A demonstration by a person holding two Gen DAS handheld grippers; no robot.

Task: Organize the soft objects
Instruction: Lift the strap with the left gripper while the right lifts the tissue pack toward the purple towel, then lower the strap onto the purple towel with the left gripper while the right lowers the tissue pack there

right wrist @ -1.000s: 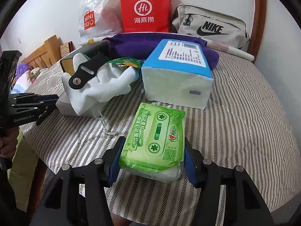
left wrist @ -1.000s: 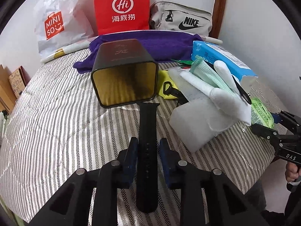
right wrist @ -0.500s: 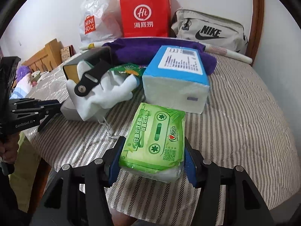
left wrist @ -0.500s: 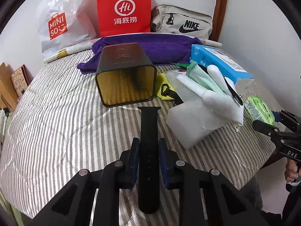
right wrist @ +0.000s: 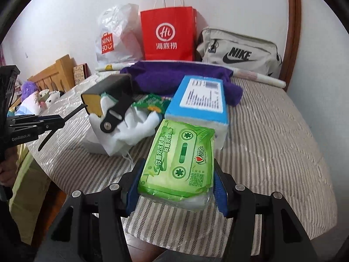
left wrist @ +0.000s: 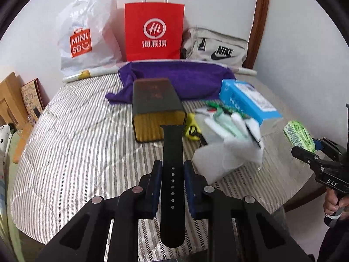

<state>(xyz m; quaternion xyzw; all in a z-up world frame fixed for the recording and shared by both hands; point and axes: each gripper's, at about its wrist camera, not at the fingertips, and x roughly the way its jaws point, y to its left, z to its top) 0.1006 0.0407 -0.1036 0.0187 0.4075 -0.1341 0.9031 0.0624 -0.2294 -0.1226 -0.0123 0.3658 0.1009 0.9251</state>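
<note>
My left gripper [left wrist: 172,174] is shut on a black watch strap [left wrist: 172,152], held above the striped bed [left wrist: 76,142]; it shows edge-on in the right wrist view [right wrist: 72,113]. The strap points at the open mouth of a black box with gold lining [left wrist: 156,107], lying on its side. My right gripper [right wrist: 176,187] is shut on a green tissue pack [right wrist: 183,159], raised above the bed near its edge; the pack also shows in the left wrist view [left wrist: 298,135]. A pile of white cloths [left wrist: 231,144] lies beside the box.
A blue tissue box [right wrist: 202,100] lies behind the green pack. A purple towel [left wrist: 178,78] lies at the back. A Miniso plastic bag [left wrist: 85,41], red paper bag [left wrist: 153,32] and grey Nike bag [left wrist: 218,48] stand against the wall. The bed edge is close below both grippers.
Both grippers have risen and drawn back from the bed, each still holding its object. The strap has lifted off the cover; the green pack has lifted up.
</note>
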